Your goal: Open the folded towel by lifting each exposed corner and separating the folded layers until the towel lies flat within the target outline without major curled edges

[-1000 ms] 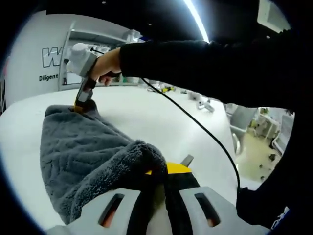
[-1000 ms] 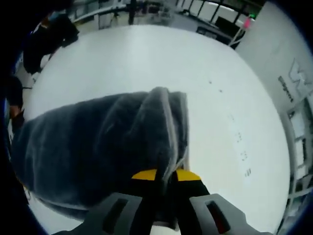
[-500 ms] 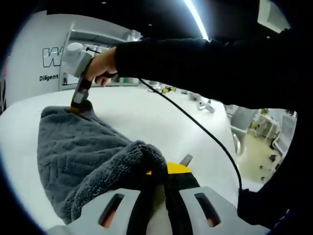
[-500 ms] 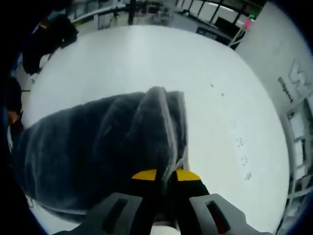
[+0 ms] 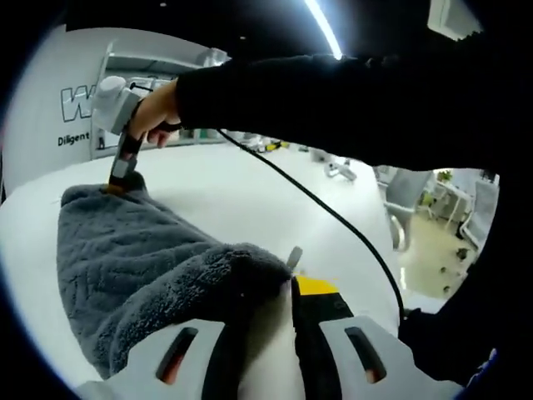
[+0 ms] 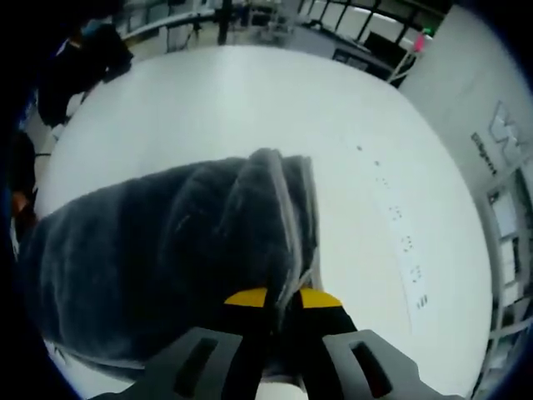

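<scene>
On the white desk (image 6: pixel 250 100), a grey towel (image 6: pixel 166 250) stretched between both grippers and raised off the surface. At the towel's near corner in the left gripper view, left gripper (image 5: pixel 271 292) clenched on a bunched fold; at the far corner, right gripper (image 5: pixel 115 179) clamped on the edge, a hand (image 5: pixel 154 112) around its handle. In the right gripper view, right gripper (image 6: pixel 281 297) closed tight on the towel's hem.

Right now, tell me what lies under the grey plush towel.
The grey plush towel lies on the white table. Both grippers pinch its corners. Any target outline beneath is covered.
</scene>
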`<state>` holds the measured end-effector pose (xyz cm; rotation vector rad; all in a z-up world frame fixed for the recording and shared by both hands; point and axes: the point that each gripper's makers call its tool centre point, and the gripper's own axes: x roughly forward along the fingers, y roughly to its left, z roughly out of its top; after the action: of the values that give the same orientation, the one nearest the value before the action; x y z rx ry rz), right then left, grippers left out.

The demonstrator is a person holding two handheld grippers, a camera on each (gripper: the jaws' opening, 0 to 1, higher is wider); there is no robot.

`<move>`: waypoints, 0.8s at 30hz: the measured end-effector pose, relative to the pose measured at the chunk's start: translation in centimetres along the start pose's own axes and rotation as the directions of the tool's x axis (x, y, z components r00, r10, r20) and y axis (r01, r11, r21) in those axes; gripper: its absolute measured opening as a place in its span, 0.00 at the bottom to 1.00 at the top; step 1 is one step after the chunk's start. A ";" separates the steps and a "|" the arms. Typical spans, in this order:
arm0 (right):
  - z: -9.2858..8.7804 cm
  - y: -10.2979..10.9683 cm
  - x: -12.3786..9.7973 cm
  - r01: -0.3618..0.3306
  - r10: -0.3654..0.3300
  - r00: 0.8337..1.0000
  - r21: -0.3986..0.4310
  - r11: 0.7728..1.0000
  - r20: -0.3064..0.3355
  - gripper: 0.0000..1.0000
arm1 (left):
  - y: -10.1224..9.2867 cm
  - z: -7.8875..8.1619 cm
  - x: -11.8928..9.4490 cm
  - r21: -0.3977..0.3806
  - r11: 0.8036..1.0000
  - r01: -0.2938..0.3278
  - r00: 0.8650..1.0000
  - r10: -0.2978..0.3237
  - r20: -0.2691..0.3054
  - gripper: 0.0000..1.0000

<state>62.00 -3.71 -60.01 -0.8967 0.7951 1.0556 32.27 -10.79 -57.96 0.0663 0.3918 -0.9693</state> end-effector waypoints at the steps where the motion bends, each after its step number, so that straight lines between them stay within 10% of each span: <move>1: 0.0 0.0 0.0 0.001 -0.001 1.000 -0.001 1.000 0.000 0.08 | -0.2 0.1 0.0 0.007 1.000 0.006 1.000 -0.006 0.001 0.21; 24: -0.1 -1.4 -1.3 0.113 -0.112 0.993 -0.030 0.993 0.046 0.27 | -0.7 1.5 -3.7 0.232 0.967 -0.105 0.994 0.095 0.053 0.23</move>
<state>62.96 -4.62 -58.60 -0.9316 0.6842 0.9885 30.31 -8.60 -55.19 0.2777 0.2317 -0.9118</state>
